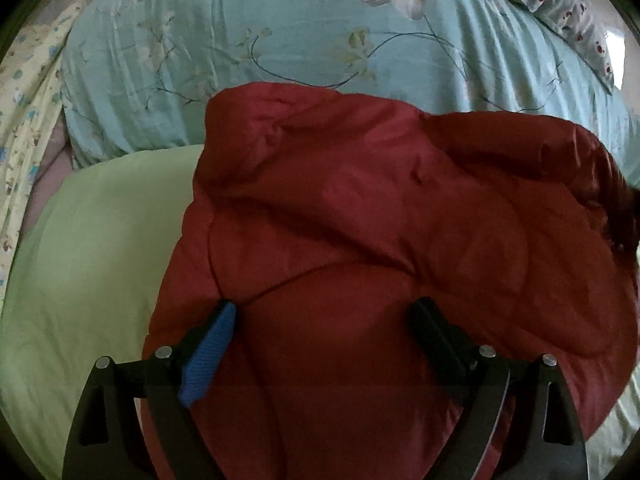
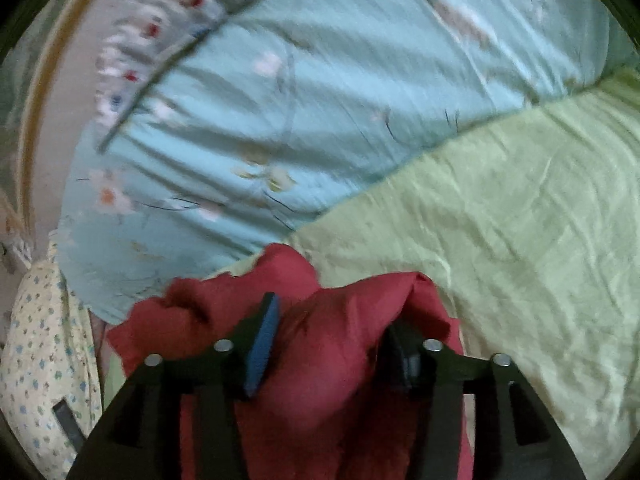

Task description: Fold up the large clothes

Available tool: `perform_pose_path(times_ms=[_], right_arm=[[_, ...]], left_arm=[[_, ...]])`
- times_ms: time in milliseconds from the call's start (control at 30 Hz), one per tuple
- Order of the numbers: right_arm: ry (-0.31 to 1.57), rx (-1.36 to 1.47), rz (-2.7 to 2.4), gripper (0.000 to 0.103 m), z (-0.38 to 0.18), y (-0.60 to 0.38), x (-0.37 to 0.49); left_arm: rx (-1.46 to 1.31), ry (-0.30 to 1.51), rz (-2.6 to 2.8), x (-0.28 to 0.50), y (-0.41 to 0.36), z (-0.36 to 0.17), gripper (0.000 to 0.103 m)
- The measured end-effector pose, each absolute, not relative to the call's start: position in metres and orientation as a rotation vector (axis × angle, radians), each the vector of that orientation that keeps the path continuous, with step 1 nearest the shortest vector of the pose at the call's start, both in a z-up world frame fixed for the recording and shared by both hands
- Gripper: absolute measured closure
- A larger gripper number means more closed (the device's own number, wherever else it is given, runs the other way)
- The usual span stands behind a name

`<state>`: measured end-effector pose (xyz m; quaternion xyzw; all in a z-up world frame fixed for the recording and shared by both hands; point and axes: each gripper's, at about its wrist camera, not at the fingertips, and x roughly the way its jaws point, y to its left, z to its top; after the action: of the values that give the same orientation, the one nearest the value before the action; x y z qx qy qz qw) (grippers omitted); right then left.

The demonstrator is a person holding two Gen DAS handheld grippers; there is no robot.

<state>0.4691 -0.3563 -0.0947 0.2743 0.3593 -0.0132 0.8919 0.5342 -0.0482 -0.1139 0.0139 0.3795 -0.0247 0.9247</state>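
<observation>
1. Red padded jacket [image 1: 360, 220] lies bunched on a pale green bedsheet [image 1: 92, 260], its far edge against a turquoise floral quilt [image 1: 240, 52].
2. Left wrist view: the jacket fills most of the frame, quilted seams and a darker fuzzy trim at the right edge visible. Left gripper [image 1: 324, 312] hangs over it, jaws spread wide, one blue pad [image 1: 208, 356] showing; fabric sits between the fingers but the pads do not press it.
3. Right wrist view, blurred: only a crumpled end of the jacket [image 2: 304, 320] shows, with far more open green sheet to the right. Right gripper [image 2: 332, 328] has its jaws parted about halfway, a hump of red fabric between them; whether the pads pinch it, cannot tell.
4. Only the right view shows a white cloth with small blue print [image 2: 40, 360] at lower left.
5. Both views show a spotted pale fabric [image 1: 568, 4] bordering the quilt.
</observation>
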Motion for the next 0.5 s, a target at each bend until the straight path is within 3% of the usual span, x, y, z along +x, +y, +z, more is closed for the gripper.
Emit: perform_pose_path(times_ms=[67, 200, 500], right_arm=[[0.704, 0.542, -0.020, 0.037, -0.080, -0.351, 0.453], [0.658, 0.463, 0.031, 0.033, -0.063, -0.329, 0.432], [0.854, 0.235, 0.141, 0.033, -0.103, -0.265, 0.458]], left_arm=[[0.029, 0.776, -0.045, 0.536, -0.049, -0.117, 0.012], [0.021, 0.781, -0.045, 0.533, -0.048, -0.117, 0.011], [-0.001, 0.818, -0.014, 0.546, -0.043, -0.117, 0.008]])
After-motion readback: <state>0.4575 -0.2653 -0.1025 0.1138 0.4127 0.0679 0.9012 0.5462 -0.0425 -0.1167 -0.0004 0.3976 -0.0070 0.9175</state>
